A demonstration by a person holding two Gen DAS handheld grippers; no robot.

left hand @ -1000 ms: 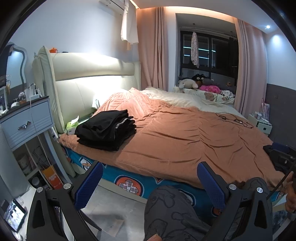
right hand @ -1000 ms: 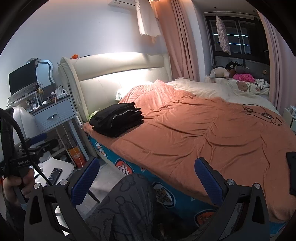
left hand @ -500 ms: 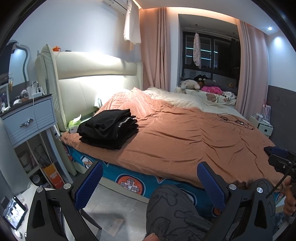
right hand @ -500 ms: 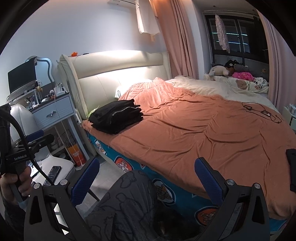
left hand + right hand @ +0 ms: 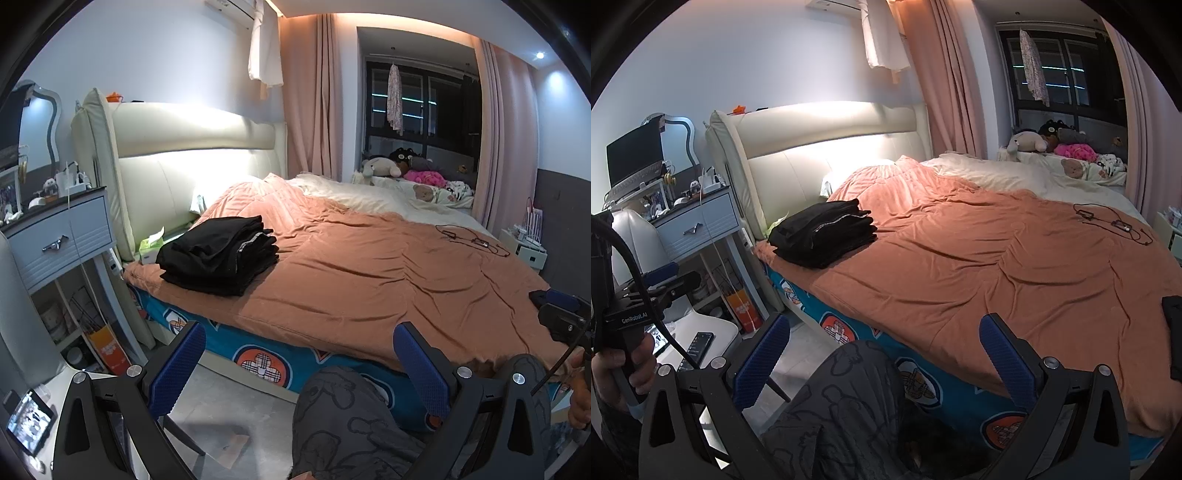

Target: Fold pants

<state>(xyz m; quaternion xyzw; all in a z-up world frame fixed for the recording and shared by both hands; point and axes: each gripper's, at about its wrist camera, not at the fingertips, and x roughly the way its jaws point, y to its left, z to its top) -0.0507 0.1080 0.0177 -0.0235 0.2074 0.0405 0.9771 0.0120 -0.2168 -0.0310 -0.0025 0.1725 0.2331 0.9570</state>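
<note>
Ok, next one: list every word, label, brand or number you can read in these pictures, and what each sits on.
"GenRobot.AI": white letters on the black body of the left gripper, seen from the right wrist camera.
Orange bag under the bedside table: white print, too small to read.
Tissue box by the headboard: print too blurred to read.
Small screen at lower left: lit, content unreadable.
Nothing else readable.

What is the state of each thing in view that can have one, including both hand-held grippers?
Left hand-held gripper: open, empty, off the bed.
Right hand-held gripper: open, empty, off the bed.
Black pants: folded, stacked on the bed corner near the headboard.
Orange blanket: spread over the bed, wrinkled.
Nightstand drawer: closed.
Pink curtains: drawn aside.
Tablet: screen lit.
</note>
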